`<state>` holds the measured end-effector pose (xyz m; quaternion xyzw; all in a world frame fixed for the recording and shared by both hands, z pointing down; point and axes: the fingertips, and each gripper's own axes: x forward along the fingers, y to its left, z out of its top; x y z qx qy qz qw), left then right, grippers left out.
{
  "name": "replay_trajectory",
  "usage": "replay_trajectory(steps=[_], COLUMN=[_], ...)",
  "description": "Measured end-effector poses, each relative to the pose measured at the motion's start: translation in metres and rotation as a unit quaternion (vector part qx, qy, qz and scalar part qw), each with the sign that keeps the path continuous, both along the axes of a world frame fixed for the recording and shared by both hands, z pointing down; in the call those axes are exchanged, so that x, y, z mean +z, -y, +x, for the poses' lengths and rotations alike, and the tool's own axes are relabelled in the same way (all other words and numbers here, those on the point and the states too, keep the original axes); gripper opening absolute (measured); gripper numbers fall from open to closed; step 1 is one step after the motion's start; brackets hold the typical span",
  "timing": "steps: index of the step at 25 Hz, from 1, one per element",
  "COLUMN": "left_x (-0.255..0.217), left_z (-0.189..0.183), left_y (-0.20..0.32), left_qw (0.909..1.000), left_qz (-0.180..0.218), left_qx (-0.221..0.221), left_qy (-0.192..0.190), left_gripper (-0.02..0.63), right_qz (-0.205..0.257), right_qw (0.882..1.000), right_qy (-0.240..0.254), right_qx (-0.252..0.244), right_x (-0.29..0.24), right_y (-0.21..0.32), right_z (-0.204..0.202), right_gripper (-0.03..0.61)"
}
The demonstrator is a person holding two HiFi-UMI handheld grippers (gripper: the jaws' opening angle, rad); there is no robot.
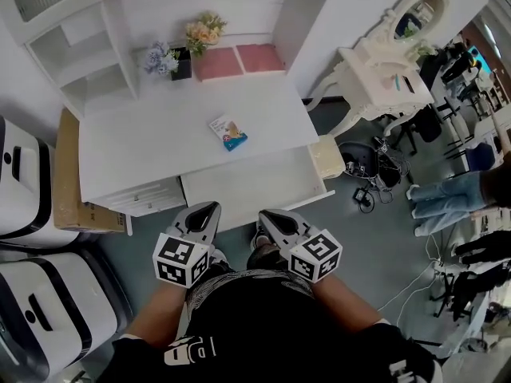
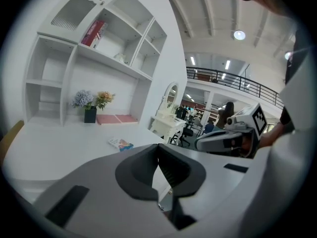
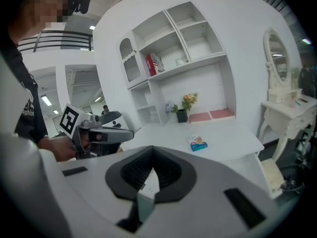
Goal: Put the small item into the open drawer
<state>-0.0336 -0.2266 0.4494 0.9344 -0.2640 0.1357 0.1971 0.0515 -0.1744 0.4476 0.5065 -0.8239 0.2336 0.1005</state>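
The small item (image 1: pixel 228 132), a flat packet with a blue edge, lies on the white desk (image 1: pixel 136 142) right of its middle; it also shows as the packet (image 2: pixel 121 144) and the packet (image 3: pixel 198 143) in the gripper views. The open drawer (image 1: pixel 247 186) juts out under the desk's right half and looks bare inside. My left gripper (image 1: pixel 211 207) and right gripper (image 1: pixel 263 214) hang side by side just short of the drawer's front edge, close to my body. Both are shut with nothing between the jaws, as the left gripper (image 2: pixel 158 147) and right gripper (image 3: pixel 151 148) views show.
A black pot of flowers (image 1: pixel 180 62) and pink pads (image 1: pixel 239 61) sit at the desk's back under a shelf unit. A cardboard panel (image 1: pixel 68 174) and white machines (image 1: pixel 32 206) stand left. A white dressing table (image 1: pixel 391 62), floor cables and a person's legs (image 1: pixel 447 198) are right.
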Motion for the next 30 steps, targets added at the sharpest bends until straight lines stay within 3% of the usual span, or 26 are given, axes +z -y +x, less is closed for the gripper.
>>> replay_trajectory(steps=[4, 9, 16, 19, 24, 30], left_x=[0.002, 0.013, 0.025, 0.028, 0.044, 0.049], left_z=[-0.001, -0.016, -0.011, -0.007, -0.008, -0.012], left_y=[0.004, 0.019, 0.046, 0.058, 0.072, 0.085], left_qw=[0.9999, 0.9981, 0.9959, 0.9942, 0.9899, 0.9839], left_qz=[0.0, -0.006, -0.022, -0.029, -0.044, -0.056], left_qx=[-0.011, -0.055, -0.083, -0.101, -0.125, -0.16], left_qy=[0.002, 0.025, 0.028, 0.024, 0.05, 0.055], left_gripper=[0.014, 0.014, 0.014, 0.014, 0.014, 0.014], right_qz=[-0.007, -0.021, -0.042, -0.054, -0.076, -0.092], right_qw=[1.0, 0.999, 0.99, 0.987, 0.984, 0.979], right_qy=[0.001, -0.016, -0.101, -0.123, -0.141, -0.166], right_qx=[-0.002, -0.029, -0.087, -0.089, -0.08, -0.079], right_x=[0.007, 0.02, 0.067, 0.09, 0.124, 0.15], right_y=[0.015, 0.042, 0.09, 0.117, 0.163, 0.218], right_z=[0.011, 0.013, 0.019, 0.031, 0.051, 0.064], right_gripper=[0.009, 0.009, 0.009, 0.009, 0.012, 0.136])
